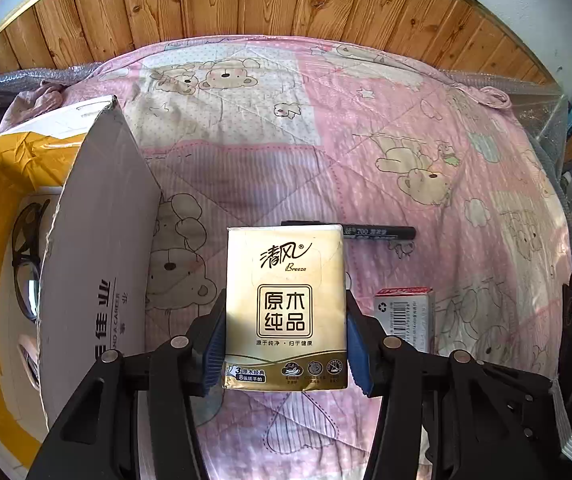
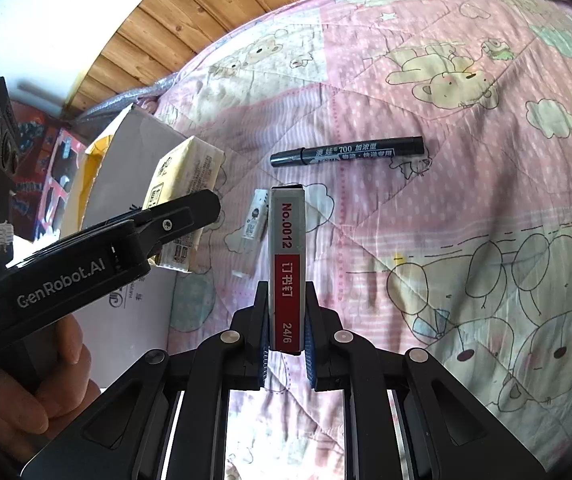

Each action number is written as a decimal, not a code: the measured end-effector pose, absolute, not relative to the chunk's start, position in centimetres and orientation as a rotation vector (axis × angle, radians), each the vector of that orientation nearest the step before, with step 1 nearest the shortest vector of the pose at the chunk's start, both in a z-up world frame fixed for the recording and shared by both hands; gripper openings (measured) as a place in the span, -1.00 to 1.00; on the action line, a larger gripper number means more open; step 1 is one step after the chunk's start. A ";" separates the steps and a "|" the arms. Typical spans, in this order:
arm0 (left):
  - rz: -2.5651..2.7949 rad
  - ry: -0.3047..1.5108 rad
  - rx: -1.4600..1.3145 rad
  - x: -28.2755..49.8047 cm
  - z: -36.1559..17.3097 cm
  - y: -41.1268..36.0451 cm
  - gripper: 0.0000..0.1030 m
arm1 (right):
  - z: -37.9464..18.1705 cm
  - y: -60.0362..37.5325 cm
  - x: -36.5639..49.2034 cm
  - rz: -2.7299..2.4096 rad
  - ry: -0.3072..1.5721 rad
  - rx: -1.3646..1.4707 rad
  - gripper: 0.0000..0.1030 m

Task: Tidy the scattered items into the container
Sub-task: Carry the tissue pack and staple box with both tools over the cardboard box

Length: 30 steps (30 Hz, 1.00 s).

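— Two grips? Where?
— Left gripper (image 1: 285, 344) clamps the tissue pack (image 1: 285, 308), beside the cardboard box (image 1: 97, 240). Right gripper (image 2: 286, 344) pinches the staple box (image 2: 288, 264), above the quilt (image 2: 446, 240).

The left tool (image 1: 285, 344) squeezes a gold tissue pack (image 1: 285, 308) between its blue pads (image 1: 213, 348). Behind the pack, a black marker (image 1: 378, 233) lies on the pink bear blanket (image 1: 366, 140). A small staple box (image 1: 404, 318) sits just to the right. On the left is a cardboard box (image 1: 97, 240) with glasses (image 1: 25, 256) inside.
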<state>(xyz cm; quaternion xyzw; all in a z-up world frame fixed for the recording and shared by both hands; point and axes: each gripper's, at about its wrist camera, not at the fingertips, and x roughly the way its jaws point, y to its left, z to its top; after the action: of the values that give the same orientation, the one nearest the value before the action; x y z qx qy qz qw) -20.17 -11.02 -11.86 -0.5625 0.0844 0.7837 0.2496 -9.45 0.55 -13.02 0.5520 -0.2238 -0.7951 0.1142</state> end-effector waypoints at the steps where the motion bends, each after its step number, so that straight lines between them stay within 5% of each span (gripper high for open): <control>1: 2.135 0.223 -1.529 -19.8 -11.6 -11.2 0.01 | -12.8 0.4 -9.1 -2.334 -0.645 1.618 -0.71; 30: 2.219 0.110 -1.461 -13.5 -6.7 -17.5 0.01 | -8.4 -5.6 -3.4 -2.318 -0.391 1.569 -0.71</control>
<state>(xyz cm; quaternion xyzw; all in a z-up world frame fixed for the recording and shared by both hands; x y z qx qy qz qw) -13.48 -17.51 -6.65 -0.5336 0.0402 0.8103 0.2388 -3.40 -5.62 -8.45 0.5482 -0.1365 -0.8100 0.1570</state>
